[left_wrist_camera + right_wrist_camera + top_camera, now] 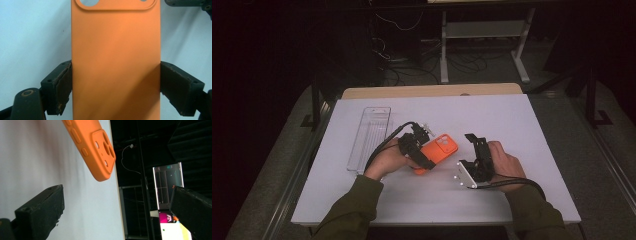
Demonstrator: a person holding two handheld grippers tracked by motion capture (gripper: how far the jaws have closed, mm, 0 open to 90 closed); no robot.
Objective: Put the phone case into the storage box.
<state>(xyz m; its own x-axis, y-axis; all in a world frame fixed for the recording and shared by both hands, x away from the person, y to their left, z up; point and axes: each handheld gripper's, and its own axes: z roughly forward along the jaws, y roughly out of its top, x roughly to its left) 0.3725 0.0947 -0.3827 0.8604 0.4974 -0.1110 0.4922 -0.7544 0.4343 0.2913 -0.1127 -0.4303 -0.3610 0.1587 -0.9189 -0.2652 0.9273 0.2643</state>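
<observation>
Orange phone case [115, 62] between left tongs [115, 82]

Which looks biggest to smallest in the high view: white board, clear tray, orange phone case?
1. white board
2. clear tray
3. orange phone case, partly hidden by the left gripper clamping it, yet still clearly smaller than the tray.

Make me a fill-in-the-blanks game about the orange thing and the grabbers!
1. The left hand-held gripper is shut on the ____ phone case.
2. The right hand-held gripper's jaws are ____ and hold nothing.
3. The clear tray lies on the person's ____ side of the white table.

Missing words: orange; open; left
</observation>
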